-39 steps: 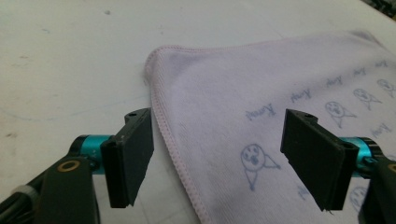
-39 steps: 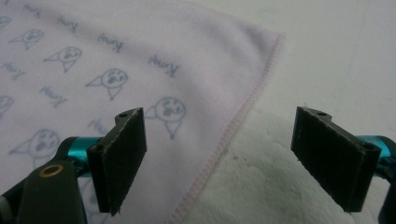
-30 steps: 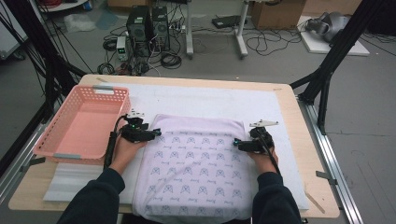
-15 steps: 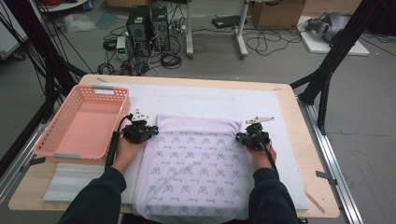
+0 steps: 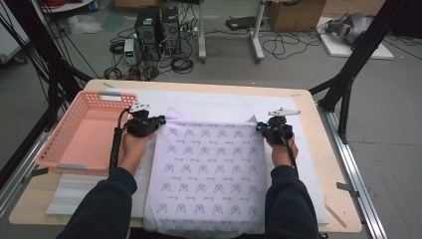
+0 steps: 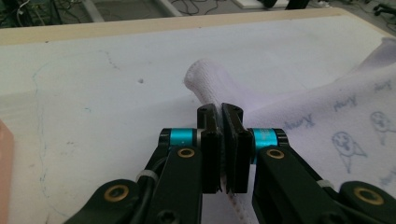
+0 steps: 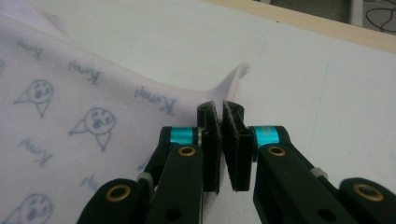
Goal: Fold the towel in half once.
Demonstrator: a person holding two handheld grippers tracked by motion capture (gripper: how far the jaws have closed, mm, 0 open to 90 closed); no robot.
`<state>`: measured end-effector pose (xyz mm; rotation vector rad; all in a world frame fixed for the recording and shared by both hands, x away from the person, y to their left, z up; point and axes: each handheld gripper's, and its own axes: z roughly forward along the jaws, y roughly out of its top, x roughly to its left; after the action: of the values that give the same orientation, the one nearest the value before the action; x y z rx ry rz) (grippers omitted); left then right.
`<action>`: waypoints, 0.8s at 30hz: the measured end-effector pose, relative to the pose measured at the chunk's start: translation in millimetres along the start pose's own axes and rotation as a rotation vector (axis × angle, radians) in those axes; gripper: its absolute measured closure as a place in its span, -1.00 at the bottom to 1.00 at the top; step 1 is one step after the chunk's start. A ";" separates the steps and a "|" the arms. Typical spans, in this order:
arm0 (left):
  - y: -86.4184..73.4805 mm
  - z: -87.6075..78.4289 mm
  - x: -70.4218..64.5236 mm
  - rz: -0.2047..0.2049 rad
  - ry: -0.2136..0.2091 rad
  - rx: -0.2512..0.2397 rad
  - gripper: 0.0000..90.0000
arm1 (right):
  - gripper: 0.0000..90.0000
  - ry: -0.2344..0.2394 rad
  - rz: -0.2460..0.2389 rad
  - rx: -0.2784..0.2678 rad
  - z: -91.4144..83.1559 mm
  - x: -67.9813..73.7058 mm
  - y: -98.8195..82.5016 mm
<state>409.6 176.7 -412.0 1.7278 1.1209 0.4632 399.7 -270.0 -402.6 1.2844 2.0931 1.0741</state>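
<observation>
A pale lilac cloth point(image 5: 209, 169) printed with small dog faces lies spread on the white mat, its near edge hanging over the table front. My left gripper point(image 5: 162, 119) is shut on the cloth's far left corner point(image 6: 205, 84), which bunches up between the jaws. My right gripper point(image 5: 259, 127) is shut on the far right corner point(image 7: 233, 79). Both sets of jaws have just closed with cloth between them. Both corners are lifted a little off the mat, and the far edge is drawn taut between them.
A pink plastic basket point(image 5: 84, 134) stands at the left of the table, close to my left hand. The white mat point(image 5: 219, 102) covers most of the wooden table point(image 5: 318, 144). Cables, computers and boxes lie on the floor beyond.
Both grippers went from open at the cloth's far corners to shut on them. Both hands have risen a little, lifting the corners and pulling the far edge straight.
</observation>
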 end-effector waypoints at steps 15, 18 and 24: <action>-22.8 -51.9 -25.1 0.098 -0.125 -0.058 0.91 | 0.90 0.157 0.058 -0.105 -51.7 12.3 -39.4; -30.8 -64.2 -31.1 0.111 -0.138 -0.081 0.91 | 0.90 0.171 0.050 -0.109 -60.8 17.0 -48.6; -48.8 -83.0 -35.7 0.107 -0.151 -0.091 0.91 | 0.89 0.199 0.042 -0.125 -74.1 28.1 -64.5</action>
<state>308.4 194.4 -411.7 1.7186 0.8905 0.4348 299.8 -290.1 -410.4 1.2096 2.1099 1.3787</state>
